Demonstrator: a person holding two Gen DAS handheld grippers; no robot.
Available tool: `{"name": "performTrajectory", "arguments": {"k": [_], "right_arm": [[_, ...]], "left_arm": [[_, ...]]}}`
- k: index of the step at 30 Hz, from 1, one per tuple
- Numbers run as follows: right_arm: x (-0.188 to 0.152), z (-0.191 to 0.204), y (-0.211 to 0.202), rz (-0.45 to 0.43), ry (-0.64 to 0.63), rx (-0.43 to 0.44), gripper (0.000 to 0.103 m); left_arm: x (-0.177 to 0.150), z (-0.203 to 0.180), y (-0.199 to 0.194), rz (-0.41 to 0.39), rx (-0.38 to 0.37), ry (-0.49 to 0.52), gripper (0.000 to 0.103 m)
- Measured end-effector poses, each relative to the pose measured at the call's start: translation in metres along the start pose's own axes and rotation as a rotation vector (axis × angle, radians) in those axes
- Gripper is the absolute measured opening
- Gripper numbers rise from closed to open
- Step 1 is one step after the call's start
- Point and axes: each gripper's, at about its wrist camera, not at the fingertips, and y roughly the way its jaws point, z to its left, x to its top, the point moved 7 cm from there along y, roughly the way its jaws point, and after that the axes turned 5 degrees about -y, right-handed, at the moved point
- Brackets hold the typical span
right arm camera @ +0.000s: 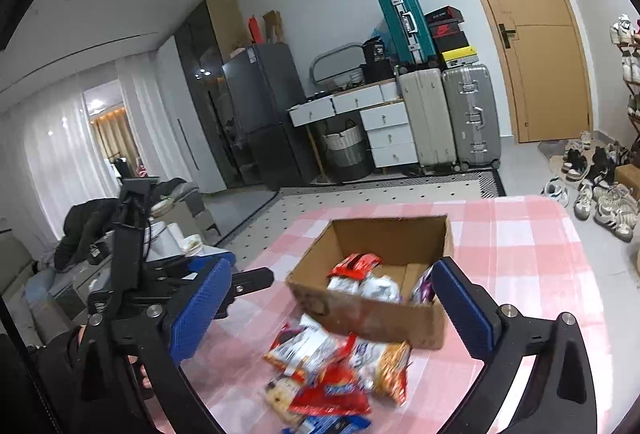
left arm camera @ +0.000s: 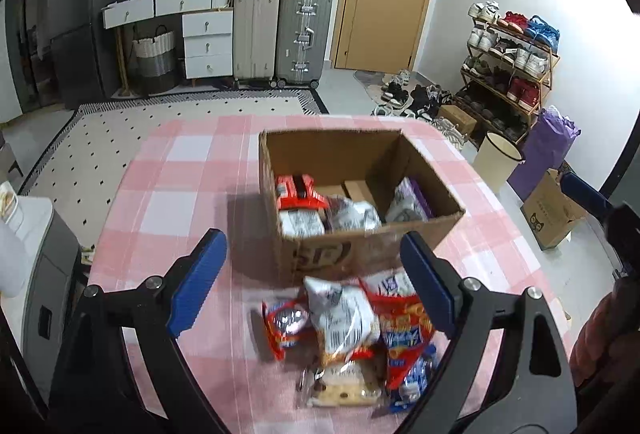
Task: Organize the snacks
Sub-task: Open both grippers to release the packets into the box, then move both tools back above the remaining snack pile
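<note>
Pink-and-white checked tablecloth [left arm camera: 168,194] over a table, suitcases and a door beyond. Left gripper [left arm camera: 316,282]: blue-padded jaws spread wide, holding nothing. Right gripper [right arm camera: 332,310]: jaws spread wide, empty. Loose heap of crinkled snack packets [left arm camera: 352,338], red, white and blue, lies near, below and between both jaw pairs, untouched. Open brown cardboard box [left arm camera: 360,246], farther off, holds more packets.

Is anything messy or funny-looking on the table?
Yes. A heap of snack packets lies jumbled on the pink checked tablecloth, just in front of the cardboard box, overlapping at all angles. Only a few packets are in the box, so the rest look left out. Nothing looks spilled or torn.
</note>
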Motion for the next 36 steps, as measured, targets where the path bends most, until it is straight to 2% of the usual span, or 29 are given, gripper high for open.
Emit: {"name": "performTrajectory", "arguments": {"k": [13,23,32,36], "right_arm": [[-0.086,0.008,-0.003,0.169,0.047,-0.032,0.102],[-0.153,0.015,0.01,0.305,0.106,-0.038,0.102],[-0.181,0.026,0.033,0.38,0.096,-0.063,0.102],[-0.189,0.027,0.05,0.421,0.077,-0.105,0.102]], "left_arm": [[-0.069,0.01,-0.022,0.02,0.021,-0.049,0.088],[-0.093,0.015,-0.029,0.026,0.024,-0.079,0.088],[-0.117,0.033,-0.028,0.054,0.023,-0.128,0.088],[-0.125,0.042,-0.025,0.067,0.024,-0.147,0.088]]}}
